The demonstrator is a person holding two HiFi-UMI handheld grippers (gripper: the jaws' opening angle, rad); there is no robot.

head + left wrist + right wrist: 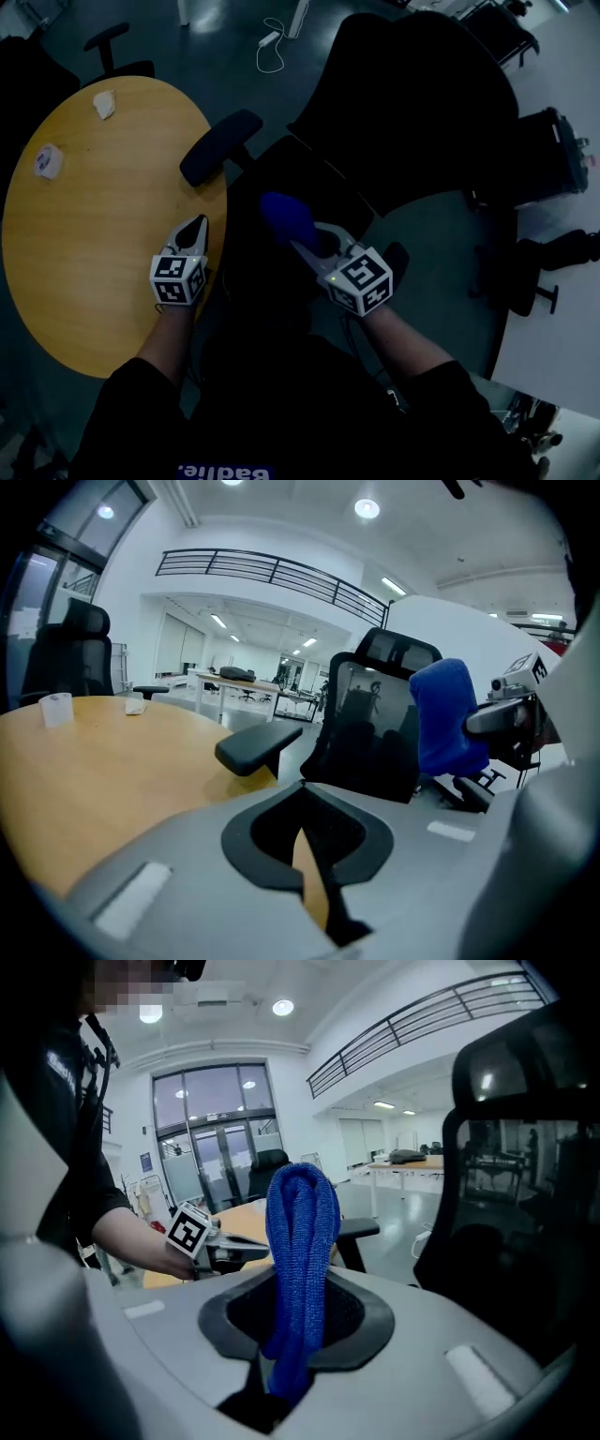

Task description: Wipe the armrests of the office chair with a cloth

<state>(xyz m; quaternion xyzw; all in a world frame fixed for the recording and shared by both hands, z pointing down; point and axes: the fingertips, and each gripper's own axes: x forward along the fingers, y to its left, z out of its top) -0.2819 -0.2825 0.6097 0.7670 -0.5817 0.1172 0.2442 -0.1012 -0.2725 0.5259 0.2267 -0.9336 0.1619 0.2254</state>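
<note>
The black office chair (pixel 412 103) stands ahead of me, and its left armrest (pixel 220 145) reaches over the edge of the round wooden table (pixel 84 244). My right gripper (pixel 309 239) is shut on a blue cloth (pixel 286 216) and holds it over the seat, short of the armrest. In the right gripper view the blue cloth (pixel 302 1232) rises folded from between the jaws of the right gripper (pixel 298 1283). My left gripper (pixel 196 225) hovers at the table's edge, shut on nothing. In the left gripper view the left gripper (pixel 302 787) points at the armrest (pixel 258 745).
A crumpled white tissue (pixel 103 103) and a small round white container (pixel 49 161) lie on the table's far side. Another dark chair (pixel 112 42) stands behind the table. A white cable (pixel 272 47) lies on the floor. A white desk (pixel 562 216) and dark chair parts (pixel 534 272) are at the right.
</note>
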